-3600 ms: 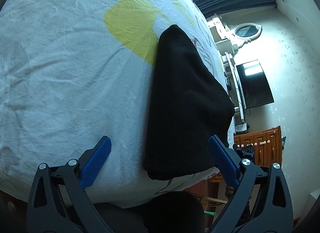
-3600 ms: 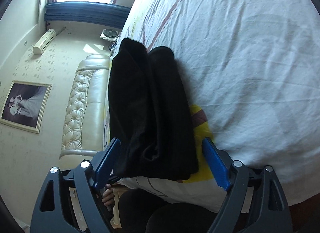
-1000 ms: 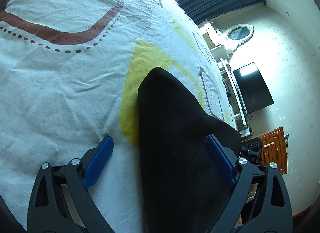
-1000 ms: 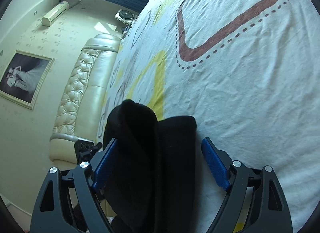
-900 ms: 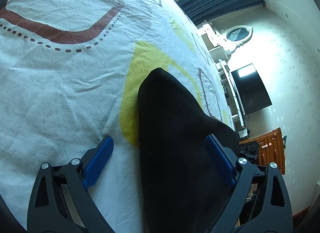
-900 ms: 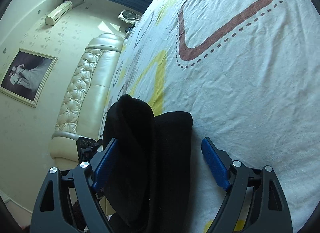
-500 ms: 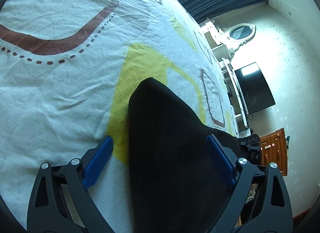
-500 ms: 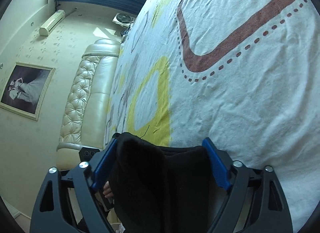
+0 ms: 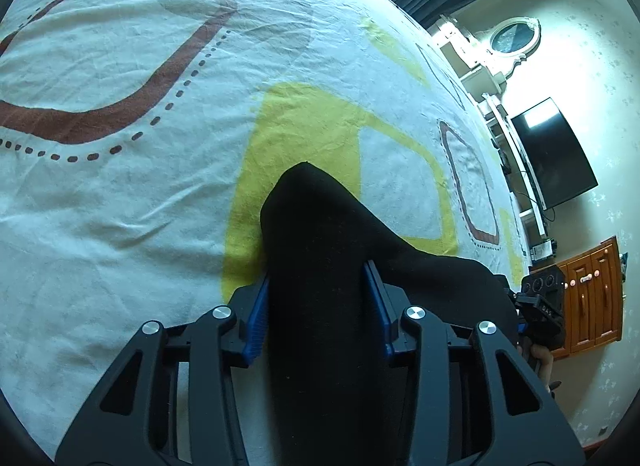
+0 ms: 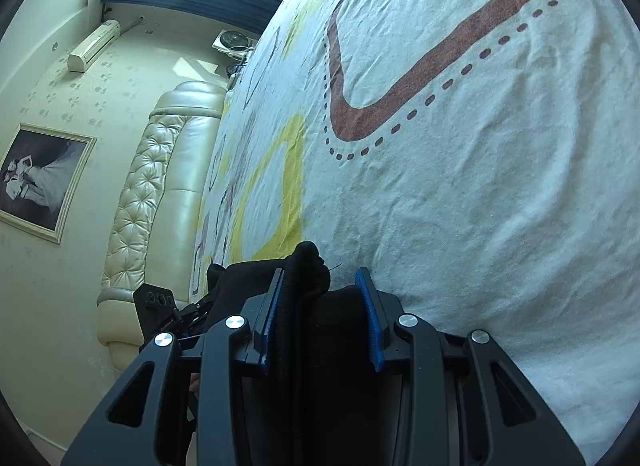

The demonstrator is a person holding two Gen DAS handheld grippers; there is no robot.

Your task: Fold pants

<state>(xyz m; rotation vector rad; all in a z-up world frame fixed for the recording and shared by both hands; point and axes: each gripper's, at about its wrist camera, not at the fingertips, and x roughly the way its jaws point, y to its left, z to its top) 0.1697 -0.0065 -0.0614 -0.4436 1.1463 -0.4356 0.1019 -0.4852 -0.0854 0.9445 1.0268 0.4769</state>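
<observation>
White bedding [image 9: 120, 205] with brown and yellow shapes fills both of my views, a tufted headboard [image 10: 160, 193] at nine o'clock in the right one. I have the black pants [image 9: 320, 266] bunched on it at the six o'clock edge. My left gripper [image 9: 318, 308] and right gripper [image 10: 320, 314] are each closing, blue pads already pinching the folded cloth. I judge this the grasp before a fold. Next I should lift both ends together and carry them toward twelve o'clock, keeping them level so the layers don't slip.
</observation>
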